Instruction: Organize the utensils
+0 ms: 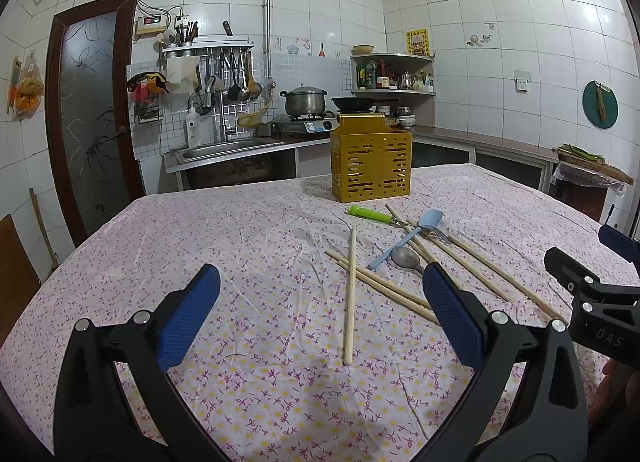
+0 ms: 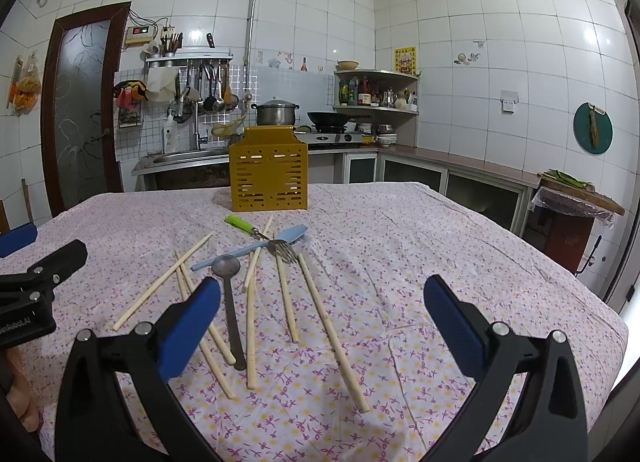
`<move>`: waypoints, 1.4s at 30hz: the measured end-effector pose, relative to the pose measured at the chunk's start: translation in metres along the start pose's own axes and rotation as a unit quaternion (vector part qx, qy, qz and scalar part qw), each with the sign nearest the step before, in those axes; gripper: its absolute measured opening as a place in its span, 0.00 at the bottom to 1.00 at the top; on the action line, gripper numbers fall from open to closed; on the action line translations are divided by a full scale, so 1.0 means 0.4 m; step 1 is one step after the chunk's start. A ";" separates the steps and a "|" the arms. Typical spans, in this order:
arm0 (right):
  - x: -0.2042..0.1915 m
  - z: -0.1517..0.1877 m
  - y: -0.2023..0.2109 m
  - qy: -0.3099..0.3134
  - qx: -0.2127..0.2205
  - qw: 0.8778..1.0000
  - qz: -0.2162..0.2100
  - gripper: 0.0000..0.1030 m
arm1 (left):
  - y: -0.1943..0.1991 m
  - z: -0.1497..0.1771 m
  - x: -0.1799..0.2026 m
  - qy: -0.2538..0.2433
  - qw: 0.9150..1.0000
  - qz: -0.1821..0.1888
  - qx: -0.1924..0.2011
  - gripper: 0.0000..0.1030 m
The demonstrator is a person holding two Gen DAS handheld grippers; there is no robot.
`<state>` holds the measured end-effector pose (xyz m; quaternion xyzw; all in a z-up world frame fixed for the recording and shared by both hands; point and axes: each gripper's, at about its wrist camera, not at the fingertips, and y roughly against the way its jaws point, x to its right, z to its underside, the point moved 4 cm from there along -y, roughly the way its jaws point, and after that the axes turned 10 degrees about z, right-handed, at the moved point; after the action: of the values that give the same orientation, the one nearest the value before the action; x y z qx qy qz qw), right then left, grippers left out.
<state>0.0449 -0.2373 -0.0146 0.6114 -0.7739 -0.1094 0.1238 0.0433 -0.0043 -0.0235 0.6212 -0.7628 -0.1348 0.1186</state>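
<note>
Both grippers [image 1: 320, 318] [image 2: 322, 326]: black plastic frames, blue textured jaws, silver screws, white lettering.

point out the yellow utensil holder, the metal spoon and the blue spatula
yellow utensil holder [image 2: 268, 174], right wrist view, slotted front face
metal spoon [image 2: 226, 265], right wrist view, bowl
blue spatula [image 1: 430, 219], left wrist view, blade

You have an upright perforated yellow metal utensil holder [image 2: 268, 174]; before it, scattered flat: wooden chopsticks [image 2: 332, 336], steel spoon [image 2: 229, 294], blue plastic spoon [image 2: 256, 247], green-handled fork [image 2: 256, 232].
</note>
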 end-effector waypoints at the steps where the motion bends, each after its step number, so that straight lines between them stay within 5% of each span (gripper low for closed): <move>1: -0.001 0.000 -0.002 0.000 -0.001 1.000 0.001 0.96 | 0.000 -0.001 0.000 0.000 1.000 0.000 0.000 0.95; 42: 0.002 0.001 -0.007 0.001 0.001 1.000 0.003 0.96 | -0.002 0.001 -0.001 0.000 1.000 0.001 -0.002 0.95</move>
<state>0.0471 -0.2387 -0.0159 0.6094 -0.7756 -0.1078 0.1242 0.0440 -0.0039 -0.0239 0.6202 -0.7632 -0.1359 0.1199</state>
